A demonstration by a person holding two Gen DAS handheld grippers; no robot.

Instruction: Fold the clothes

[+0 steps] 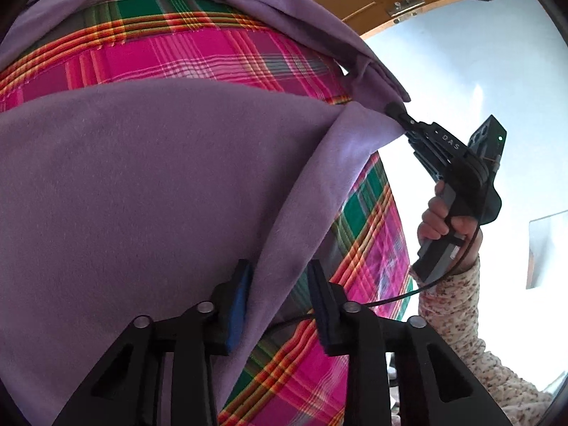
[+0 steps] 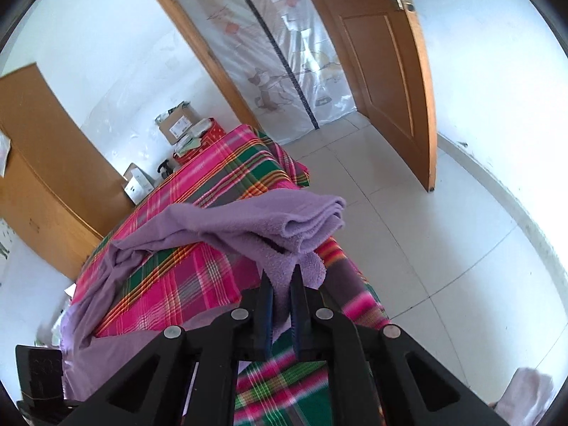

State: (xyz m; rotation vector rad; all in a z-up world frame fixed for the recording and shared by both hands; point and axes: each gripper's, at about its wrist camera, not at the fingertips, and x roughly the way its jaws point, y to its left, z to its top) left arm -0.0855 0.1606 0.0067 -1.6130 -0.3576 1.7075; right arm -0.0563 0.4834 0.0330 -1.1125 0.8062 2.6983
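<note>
Left wrist view, your left claw (image 1: pixel 280 305) apart around purple garment (image 1: pixel 142 184) edge, right claw (image 2: pixel 283 305) clamped on its corner, plaid surface (image 2: pixel 198 277) beneath.

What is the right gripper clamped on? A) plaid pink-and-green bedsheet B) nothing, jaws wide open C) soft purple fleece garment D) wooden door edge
C: the right gripper is pinched shut on a fold of the soft purple fleece garment, lifted off the plaid pink-and-green bedsheet.
</note>
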